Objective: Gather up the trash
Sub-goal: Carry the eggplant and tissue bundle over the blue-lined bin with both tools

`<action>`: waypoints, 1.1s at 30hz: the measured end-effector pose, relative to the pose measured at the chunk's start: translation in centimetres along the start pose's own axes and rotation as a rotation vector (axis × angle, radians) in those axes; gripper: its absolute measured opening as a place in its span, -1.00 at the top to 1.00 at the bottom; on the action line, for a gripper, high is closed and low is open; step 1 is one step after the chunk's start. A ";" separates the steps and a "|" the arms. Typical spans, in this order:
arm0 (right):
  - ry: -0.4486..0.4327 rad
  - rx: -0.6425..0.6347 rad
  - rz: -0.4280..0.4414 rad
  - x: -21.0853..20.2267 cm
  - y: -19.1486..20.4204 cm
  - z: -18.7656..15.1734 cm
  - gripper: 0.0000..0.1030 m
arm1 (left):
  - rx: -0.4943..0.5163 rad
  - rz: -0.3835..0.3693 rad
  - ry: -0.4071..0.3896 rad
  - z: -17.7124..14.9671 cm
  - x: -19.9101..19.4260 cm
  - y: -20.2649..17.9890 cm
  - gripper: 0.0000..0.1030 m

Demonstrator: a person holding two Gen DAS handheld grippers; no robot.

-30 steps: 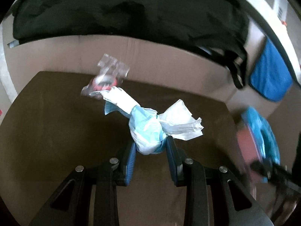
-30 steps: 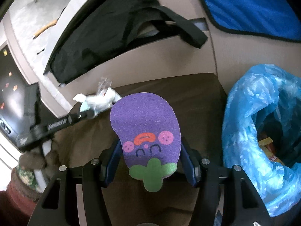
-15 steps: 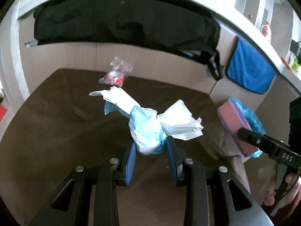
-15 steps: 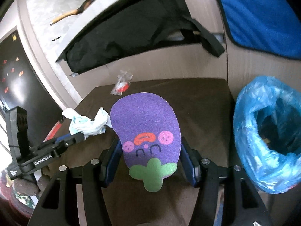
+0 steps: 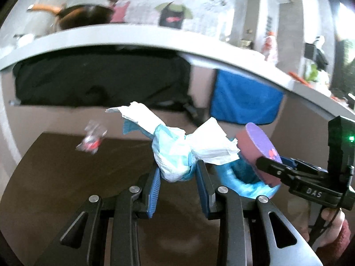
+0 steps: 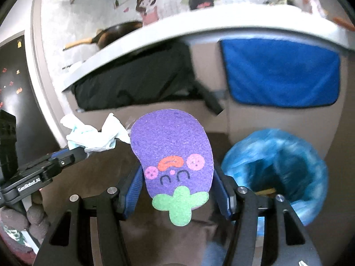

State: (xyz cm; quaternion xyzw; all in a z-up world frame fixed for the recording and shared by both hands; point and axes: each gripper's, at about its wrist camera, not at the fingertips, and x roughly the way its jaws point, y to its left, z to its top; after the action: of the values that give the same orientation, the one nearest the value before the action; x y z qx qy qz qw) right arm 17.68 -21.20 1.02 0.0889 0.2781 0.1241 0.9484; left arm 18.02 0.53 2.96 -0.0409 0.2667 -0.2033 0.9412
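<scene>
One blue trash bag (image 6: 275, 173) stands open at the lower right of the right wrist view, on the brown mat (image 6: 106, 173); something yellowish shows inside it, too blurred to name. One blue cloth (image 6: 281, 73) hangs at the upper right, beside one black bag (image 6: 133, 84) under the grey counter edge (image 6: 155, 33).

There are two grippers. The right gripper (image 6: 177, 177), low in the centre of its own frame, has its jaws set fairly wide and pressed on the sides of one purple sponge (image 6: 170, 146) with a cartoon face and a green stem, held upright just left of the trash bag. In the left wrist view the same sponge (image 5: 259, 146) appears at the right, edge-on.

The left gripper (image 5: 177, 175), bottom centre of its frame, has its jaws narrowed and clamped on one crumpled wad of white and pale blue tissue (image 5: 177, 153), its ends fanning out above the pads.

One small clear wrapper (image 5: 92, 139) with red inside lies at the mat's far edge, centre left, well apart from both grippers.
</scene>
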 end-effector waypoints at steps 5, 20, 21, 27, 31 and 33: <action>-0.068 -0.029 -0.083 -3.3 -2.6 1.3 -0.08 | 0.045 -0.060 -0.033 1.4 0.8 -4.6 0.38; -0.122 0.010 -0.284 -7.2 -13.0 2.4 -0.08 | 0.061 -0.156 -0.008 2.6 9.0 -12.5 0.38; -0.120 0.016 -0.289 -7.0 -13.5 2.2 -0.08 | 0.062 -0.159 0.000 2.4 9.4 -12.7 0.38; -0.091 0.080 -0.292 -5.2 -16.7 1.6 -0.08 | 0.083 -0.160 0.054 1.0 13.0 -13.8 0.38; -0.052 0.117 -0.279 -3.2 -18.3 1.0 -0.08 | 0.078 -0.140 0.068 0.5 14.6 -13.6 0.38; -0.037 0.124 -0.276 -2.1 -18.7 0.7 -0.08 | 0.072 -0.130 0.077 0.3 15.2 -13.4 0.38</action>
State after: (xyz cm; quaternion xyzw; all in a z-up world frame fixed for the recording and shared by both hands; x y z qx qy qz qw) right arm 19.81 -39.70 -1.78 0.1104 0.2774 -0.0263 0.9540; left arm 25.13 -17.92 -1.64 -0.0167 0.2919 -0.2750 0.9159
